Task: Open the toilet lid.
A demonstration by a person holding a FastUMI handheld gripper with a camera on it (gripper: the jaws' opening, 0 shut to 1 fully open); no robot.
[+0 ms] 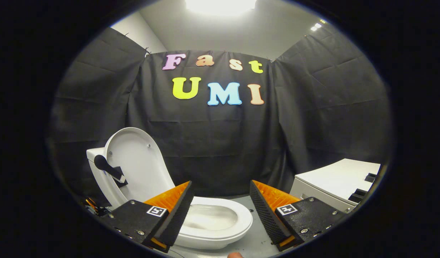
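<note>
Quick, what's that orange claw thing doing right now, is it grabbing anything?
Gripper: open, holding nothing; its fingers are spread apart above the toilet bowl, and the toilet lid already stands raised beyond them.

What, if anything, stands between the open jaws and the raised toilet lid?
Nothing visible does. The gripper is open and holds nothing. The toilet lid already stands upright against the tank, beyond the left finger, apart from it. Only the bowl's seat lies just ahead between the fingers.
</note>
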